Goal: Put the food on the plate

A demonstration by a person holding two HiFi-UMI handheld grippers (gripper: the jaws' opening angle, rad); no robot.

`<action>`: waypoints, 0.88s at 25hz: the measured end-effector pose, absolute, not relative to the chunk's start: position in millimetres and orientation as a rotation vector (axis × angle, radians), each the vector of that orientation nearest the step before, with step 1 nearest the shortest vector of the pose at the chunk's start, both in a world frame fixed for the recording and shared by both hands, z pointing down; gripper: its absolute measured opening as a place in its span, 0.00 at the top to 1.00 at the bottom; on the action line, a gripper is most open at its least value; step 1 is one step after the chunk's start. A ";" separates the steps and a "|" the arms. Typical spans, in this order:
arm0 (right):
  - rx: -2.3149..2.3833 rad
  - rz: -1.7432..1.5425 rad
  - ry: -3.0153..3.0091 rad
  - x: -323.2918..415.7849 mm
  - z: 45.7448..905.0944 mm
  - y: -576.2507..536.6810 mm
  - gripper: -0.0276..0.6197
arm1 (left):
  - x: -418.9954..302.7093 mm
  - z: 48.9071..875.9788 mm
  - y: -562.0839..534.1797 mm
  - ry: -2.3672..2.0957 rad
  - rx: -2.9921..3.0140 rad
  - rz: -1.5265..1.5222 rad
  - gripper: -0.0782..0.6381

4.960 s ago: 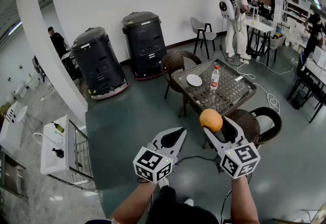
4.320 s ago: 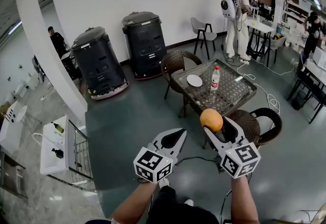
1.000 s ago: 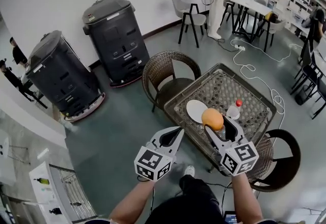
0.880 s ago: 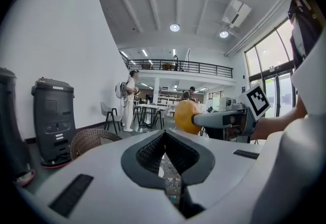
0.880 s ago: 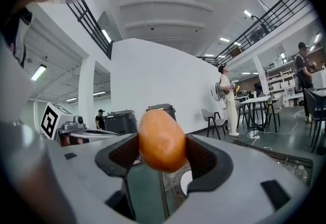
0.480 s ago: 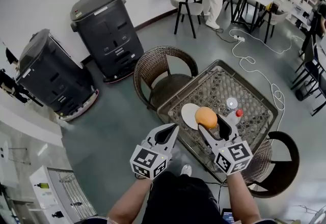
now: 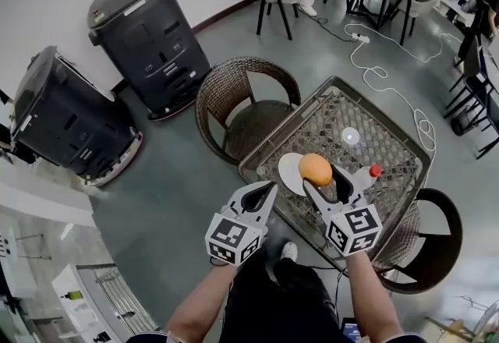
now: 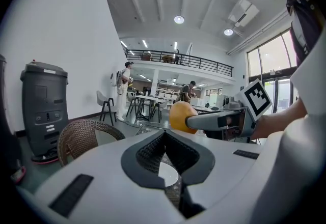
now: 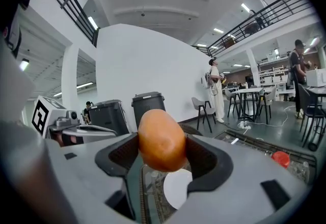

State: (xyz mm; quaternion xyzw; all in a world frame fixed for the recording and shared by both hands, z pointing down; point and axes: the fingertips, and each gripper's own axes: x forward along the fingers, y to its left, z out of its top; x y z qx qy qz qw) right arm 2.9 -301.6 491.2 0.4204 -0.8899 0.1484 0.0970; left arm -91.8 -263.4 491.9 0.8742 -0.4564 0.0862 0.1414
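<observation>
My right gripper (image 7: 317,175) is shut on a round orange food item (image 7: 315,169), gripped at its sides between the jaws (image 9: 162,139). It hangs over the right part of a white plate (image 7: 289,172) on the glass-topped wicker table (image 7: 382,125). The plate (image 9: 179,188) shows below the jaws in the right gripper view. My left gripper (image 7: 267,191) is shut and holds nothing, just left of the plate near the table's front corner. In the left gripper view the orange item (image 8: 180,116) and the plate (image 8: 166,175) lie ahead of the left gripper (image 8: 164,135).
A clear bottle with a red cap (image 7: 375,171) stands on the table right of my right gripper. Wicker chairs stand at the table's far left (image 7: 238,96) and near right (image 7: 429,232). Two dark bins (image 7: 144,26) stand by the wall. A cable (image 7: 390,96) runs across the floor.
The view has closed in on the table over the last seconds. Both grippers now reach its near edge, and the orange item has come over the plate. The jaws' states are unchanged.
</observation>
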 end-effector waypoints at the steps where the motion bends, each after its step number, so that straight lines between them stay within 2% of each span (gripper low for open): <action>1: 1.251 0.450 -2.612 1.8 498.9 -305.2 0.49 | -92.9 496.8 -266.5 -1.301 2.523 0.257 0.88; 22: 1.258 0.763 -2.147 -2.3 683.5 -346.7 0.49 | -103.9 586.1 -308.1 -1.042 2.476 0.460 0.88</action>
